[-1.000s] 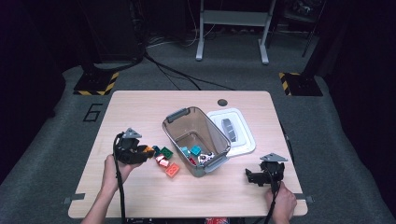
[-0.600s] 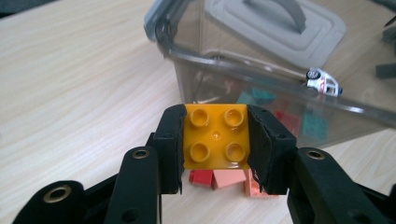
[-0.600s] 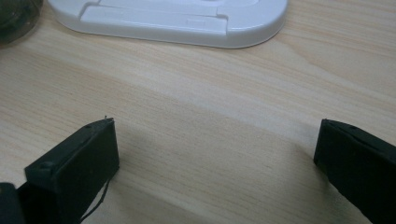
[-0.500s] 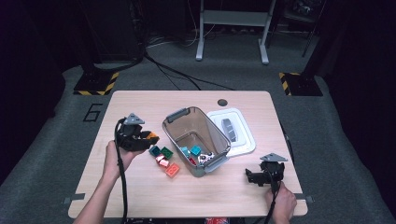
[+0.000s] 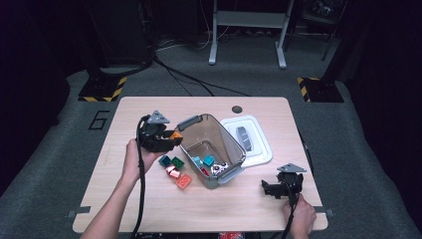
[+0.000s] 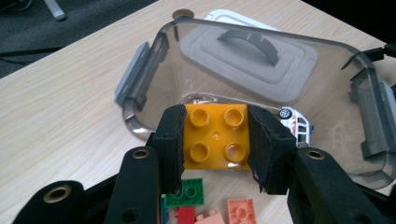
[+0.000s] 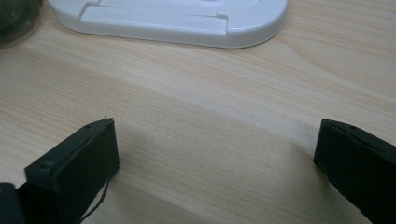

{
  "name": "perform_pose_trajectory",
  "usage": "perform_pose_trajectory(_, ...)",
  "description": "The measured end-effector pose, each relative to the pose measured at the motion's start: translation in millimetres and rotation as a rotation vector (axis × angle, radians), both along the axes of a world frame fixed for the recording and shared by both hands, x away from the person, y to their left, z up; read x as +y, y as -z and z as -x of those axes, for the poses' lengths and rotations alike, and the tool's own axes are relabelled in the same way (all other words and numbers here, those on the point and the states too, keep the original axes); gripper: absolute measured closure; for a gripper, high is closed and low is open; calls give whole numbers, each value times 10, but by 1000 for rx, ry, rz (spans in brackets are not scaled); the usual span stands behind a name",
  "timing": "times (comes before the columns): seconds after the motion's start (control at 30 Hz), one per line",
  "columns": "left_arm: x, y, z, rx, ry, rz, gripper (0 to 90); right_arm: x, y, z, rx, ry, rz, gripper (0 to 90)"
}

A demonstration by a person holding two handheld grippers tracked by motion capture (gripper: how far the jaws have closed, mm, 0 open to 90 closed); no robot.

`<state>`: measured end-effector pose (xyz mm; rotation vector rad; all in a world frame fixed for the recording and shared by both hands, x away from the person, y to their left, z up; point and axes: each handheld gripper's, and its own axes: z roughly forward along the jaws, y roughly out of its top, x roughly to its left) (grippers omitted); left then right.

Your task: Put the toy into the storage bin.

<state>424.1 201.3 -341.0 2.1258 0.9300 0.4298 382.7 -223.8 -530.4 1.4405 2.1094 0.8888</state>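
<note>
Numeral "6" on grey floor mat, just left of table; nothing else legible

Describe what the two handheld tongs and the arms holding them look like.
Both tongs, the left tongs and the right tongs, are black, blocky tools with two thick, flat-padded jaws joined by brass-coloured pivots. Each carries a grey three-cornered plate on top and trails a black cable. The forearms are bare, with no sleeves visible.

The left gripper clamps an orange brick between its black jaws, just before the rim of a clear tub. A grey lid shows through the tub; green brick and salmon brick lie on the bench below.
</note>
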Motion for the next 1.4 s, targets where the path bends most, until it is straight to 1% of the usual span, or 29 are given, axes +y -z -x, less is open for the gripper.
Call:
perform_pose_trajectory(0.17,-153,9,-49,4,27,-12,591,1,0,0,0,1,0,0)
perform_pose_trajectory(0.27,-230,50,-73,19,42,-19,591,0,0,0,0,0,0,0)
perform_pose_trajectory(0.3,-256,67,-79,22,44,-15,591,0,0,0,0,0,0,0)
perform_pose_trajectory(0.47,-360,127,-105,40,67,-34,591,0,0,0,0,0,0,0)
perform_pose_trajectory(0.5,-383,144,-108,50,70,-33,591,0,0,0,0,0,0,0)
perform_pose_trajectory(0.63,-443,224,-134,70,87,-55,591,1,0,0,0,1,0,0)
perform_pose_trajectory(0.73,-486,300,-142,93,97,-63,591,0,0,0,0,0,0,0)
perform_pose_trajectory(0.83,-513,358,-143,118,103,-74,591,0,0,0,0,0,0,0)
perform_pose_trajectory(0.87,-516,375,-148,118,106,-80,591,0,0,0,0,0,0,0)
perform_pose_trajectory(0.97,-523,425,-154,131,107,-86,591,0,0,0,0,0,0,0)
perform_pose_trajectory(1.0,-526,441,-151,141,104,-81,591,0,0,0,0,0,0,0)
perform_pose_trajectory(1.17,-517,491,-154,160,112,-90,591,0,0,0,0,0,0,0)
perform_pose_trajectory(1.33,-501,520,-157,168,116,-102,590,0,0,0,0,0,0,0)
perform_pose_trajectory(1.4,-501,520,-154,169,118,-98,590,0,0,0,0,0,0,0)
